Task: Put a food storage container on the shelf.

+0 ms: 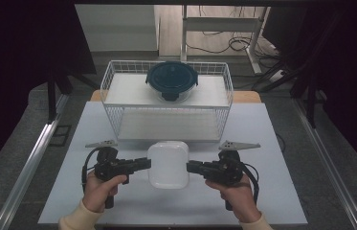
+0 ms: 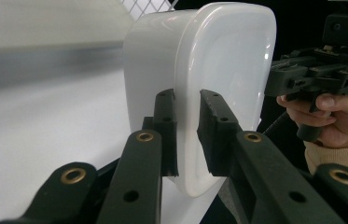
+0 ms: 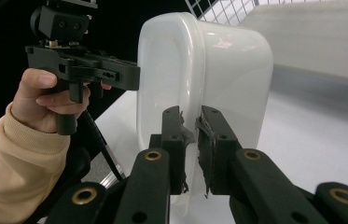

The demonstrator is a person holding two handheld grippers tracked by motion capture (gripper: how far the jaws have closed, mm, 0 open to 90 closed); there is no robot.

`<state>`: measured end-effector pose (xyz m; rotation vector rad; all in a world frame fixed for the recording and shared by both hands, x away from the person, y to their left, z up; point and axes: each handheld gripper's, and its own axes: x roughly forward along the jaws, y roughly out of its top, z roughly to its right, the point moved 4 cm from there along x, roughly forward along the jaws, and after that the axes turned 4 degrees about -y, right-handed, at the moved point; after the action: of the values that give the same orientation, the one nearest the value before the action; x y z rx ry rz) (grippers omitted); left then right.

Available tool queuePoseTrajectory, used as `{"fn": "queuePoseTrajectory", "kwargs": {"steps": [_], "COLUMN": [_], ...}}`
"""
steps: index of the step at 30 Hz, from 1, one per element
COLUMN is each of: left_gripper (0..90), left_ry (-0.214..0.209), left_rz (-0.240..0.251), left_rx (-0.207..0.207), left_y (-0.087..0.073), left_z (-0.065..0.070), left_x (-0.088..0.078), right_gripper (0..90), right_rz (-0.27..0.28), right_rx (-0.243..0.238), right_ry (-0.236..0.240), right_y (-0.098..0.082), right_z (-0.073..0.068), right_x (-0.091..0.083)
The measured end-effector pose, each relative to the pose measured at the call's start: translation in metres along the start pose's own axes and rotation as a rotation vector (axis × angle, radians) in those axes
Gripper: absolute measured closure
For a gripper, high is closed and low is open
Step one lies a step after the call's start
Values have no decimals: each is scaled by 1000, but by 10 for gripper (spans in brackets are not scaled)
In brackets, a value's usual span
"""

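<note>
I see the white table [image 1: 71,191] as the largest surface, with bare top on both flanks and along the near edge under my forearms; its left and right edges drop to grey floor and metal rails. At the far half stands the white wire basket [image 1: 166,103], its front wall just beyond the thing I hold, so room ahead is tight while the sides and near side stay open. Inside the basket, at the back, sits a round dark-lidded container [image 1: 172,80], well apart from my grippers. Behind the table are dark stands and a desk frame with cables.

The white tub [image 1: 168,164] hangs between my two grippers, near the middle of the table and just in front of the basket. My left gripper [image 2: 188,135] is clamped on the tub's rim, one jaw inside and one outside the wall. My right gripper [image 3: 191,149] is clamped on the opposite rim in the same way, its pads worn and ragged. Each gripper view shows the other hand across the tub.
</note>
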<state>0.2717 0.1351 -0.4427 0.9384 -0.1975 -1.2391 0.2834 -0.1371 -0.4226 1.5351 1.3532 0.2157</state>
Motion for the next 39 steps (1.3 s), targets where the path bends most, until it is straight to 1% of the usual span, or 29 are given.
{"fn": "queuePoseTrajectory", "kwargs": {"steps": [7,12,22,28,30,33,39], "left_gripper": [778,778,778,778,778,778,778], "left_ry": [0,-5,12,8,10,21,21], "left_rz": [9,21,42,51,54,56,69], "left_rx": [40,50,88,91,95,113,137], "left_y": [20,29,49,61,66,75,93], "left_z": [8,12,21,23,24,27,36], "left_x": [-3,-6,-14,-17,-18,-20,-25], "right_gripper": [810,810,810,809,809,810,810], "right_rz": [24,30,47,56,60,68,85], "right_rx": [-12,-25,-60,-77,-81,-84,-100], "right_ry": [4,3,-11,-11,-10,-8,-6], "right_y": [18,28,50,63,67,75,93], "right_z": [-2,-5,-12,-16,-16,-16,-19], "right_x": [-7,-12,-16,-18,-18,-19,-25]}}
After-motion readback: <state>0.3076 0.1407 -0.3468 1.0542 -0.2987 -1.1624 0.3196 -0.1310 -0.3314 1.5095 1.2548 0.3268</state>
